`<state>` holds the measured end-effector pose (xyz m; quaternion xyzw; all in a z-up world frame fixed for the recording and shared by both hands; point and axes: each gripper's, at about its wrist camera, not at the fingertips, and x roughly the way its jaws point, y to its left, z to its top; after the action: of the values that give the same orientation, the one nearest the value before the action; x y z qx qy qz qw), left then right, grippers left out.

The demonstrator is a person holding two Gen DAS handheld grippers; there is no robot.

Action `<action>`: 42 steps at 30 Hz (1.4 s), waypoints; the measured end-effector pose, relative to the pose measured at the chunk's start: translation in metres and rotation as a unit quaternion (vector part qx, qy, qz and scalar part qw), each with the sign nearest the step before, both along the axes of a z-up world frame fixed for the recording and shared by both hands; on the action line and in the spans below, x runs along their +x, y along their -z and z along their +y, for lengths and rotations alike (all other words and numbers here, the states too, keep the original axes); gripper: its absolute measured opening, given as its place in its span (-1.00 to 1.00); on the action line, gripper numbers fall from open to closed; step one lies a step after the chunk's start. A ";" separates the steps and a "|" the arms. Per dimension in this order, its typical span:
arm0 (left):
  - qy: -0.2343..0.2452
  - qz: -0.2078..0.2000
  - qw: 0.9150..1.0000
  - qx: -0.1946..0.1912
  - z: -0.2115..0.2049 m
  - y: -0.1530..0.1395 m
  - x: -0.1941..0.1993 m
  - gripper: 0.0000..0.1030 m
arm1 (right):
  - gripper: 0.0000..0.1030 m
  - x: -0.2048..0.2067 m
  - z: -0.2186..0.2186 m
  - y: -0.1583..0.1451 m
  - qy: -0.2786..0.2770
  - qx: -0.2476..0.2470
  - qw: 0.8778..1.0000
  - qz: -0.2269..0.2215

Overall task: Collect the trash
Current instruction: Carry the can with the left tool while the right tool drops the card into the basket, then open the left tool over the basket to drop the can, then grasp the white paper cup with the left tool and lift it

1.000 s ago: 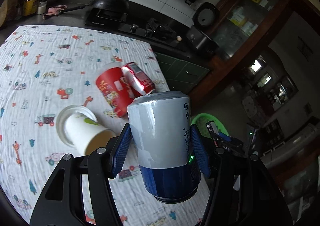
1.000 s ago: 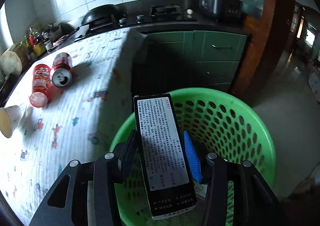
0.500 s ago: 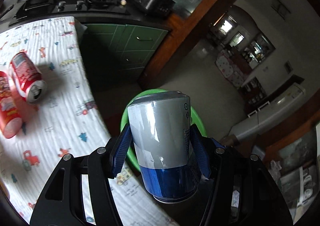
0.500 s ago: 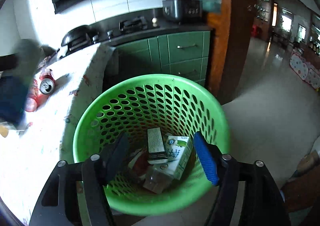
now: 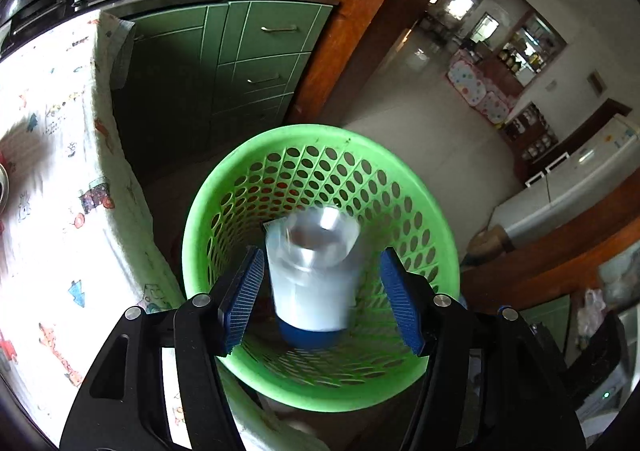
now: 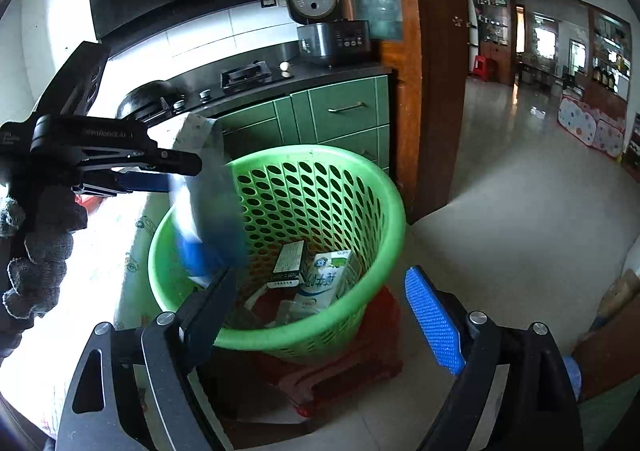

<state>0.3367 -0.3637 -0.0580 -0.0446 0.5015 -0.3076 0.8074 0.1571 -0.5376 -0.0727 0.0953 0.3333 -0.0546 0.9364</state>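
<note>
You are standing in a kitchen where pale tiled floor (image 6: 500,211) is running out toward a bright back room, and green cabinets (image 5: 240,63) are sitting under a dark counter with a stove (image 6: 244,73) and a rice cooker (image 6: 332,23). The table (image 5: 52,179), under a white cloth printed with little cars and trees, is lying along your left.

Just beside its edge, a green perforated basket (image 5: 224,191) is sitting on a red stool (image 6: 360,363). Inside it, a milk carton (image 6: 324,283) and a small dark box (image 6: 288,263) with a white printed label are lying among other scraps; the writing is too small to read.

Your left gripper (image 5: 320,299) is hanging over the basket with its blue pads spread wide, touching nothing. The silver and blue can (image 5: 312,275), motion-blurred, is sitting free between them, above the basket's mouth.

Your right gripper (image 6: 316,315) is also gaping wide and holding nothing, near the basket's rim.
</note>
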 end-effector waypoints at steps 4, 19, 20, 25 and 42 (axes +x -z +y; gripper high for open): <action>0.000 -0.030 0.999 0.017 0.008 -0.009 -0.015 0.25 | 0.61 -0.001 0.003 -0.003 -0.001 0.001 1.000 -0.006; -0.065 -0.086 0.994 0.032 0.120 -0.052 -0.062 0.41 | 0.66 0.023 0.065 -0.036 -0.101 0.002 0.995 -0.018; -0.073 -0.087 0.993 0.035 0.131 -0.053 -0.065 0.41 | 0.66 0.026 0.072 -0.038 -0.110 0.001 0.994 -0.018; -0.135 -0.098 0.985 0.051 0.192 -0.064 -0.079 0.41 | 0.68 0.044 0.115 -0.048 -0.158 -0.008 0.987 -0.017; -0.319 -0.026 0.944 0.077 0.357 -0.073 -0.062 0.47 | 0.68 0.077 0.234 -0.067 -0.258 -0.016 0.966 -0.025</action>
<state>0.2745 -0.0069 0.0147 -0.1318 0.4624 0.0052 0.8768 0.2338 -0.3037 -0.0058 -0.0076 0.3219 0.1862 0.9282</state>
